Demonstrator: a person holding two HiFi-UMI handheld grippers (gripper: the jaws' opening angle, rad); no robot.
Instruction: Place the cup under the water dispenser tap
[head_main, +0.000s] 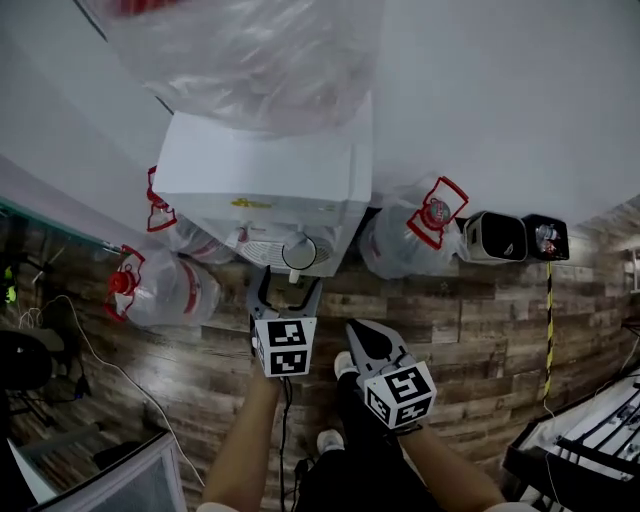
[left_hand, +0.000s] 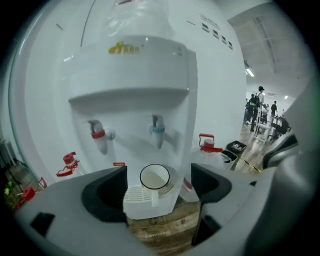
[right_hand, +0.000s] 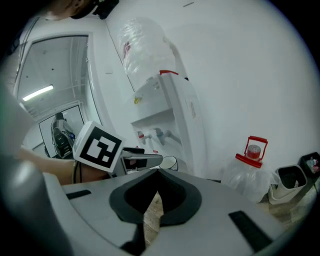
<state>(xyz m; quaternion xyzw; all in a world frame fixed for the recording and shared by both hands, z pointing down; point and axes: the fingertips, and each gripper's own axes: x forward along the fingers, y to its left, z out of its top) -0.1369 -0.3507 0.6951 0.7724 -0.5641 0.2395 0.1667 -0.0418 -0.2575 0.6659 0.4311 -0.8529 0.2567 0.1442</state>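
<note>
A floor (head_main: 480, 330) of dark wood planks runs up to a white wall. Nearest the person, the right claw (right_hand: 155, 187) hangs low over the planks with its jaws pressed together on nothing; only a sliver of floor shows between the pads. Just ahead and to its left, the left claw (head_main: 287, 285) points at the dispenser (head_main: 260, 170), its jaws spread wide and empty. In line with that gap, just past the tips and touching neither, the cup (left_hand: 154, 177) stands upright on the right part of the white drip tray (left_hand: 137, 197), handle turned toward the claw. It is white with a dark rim, and it sits straight below the blue tap (left_hand: 158, 131); the red tap (left_hand: 98, 135) is off to the left with nothing under it. A clear bottle (head_main: 240, 50) sits upturned on top of the dispenser. On the floor beside the dispenser lie clear jugs with red caps, one on the left (head_main: 160, 290) and one on the right (head_main: 420, 235). Beyond the right jug two small bins (head_main: 495, 237) stand side by side against the wall
</note>
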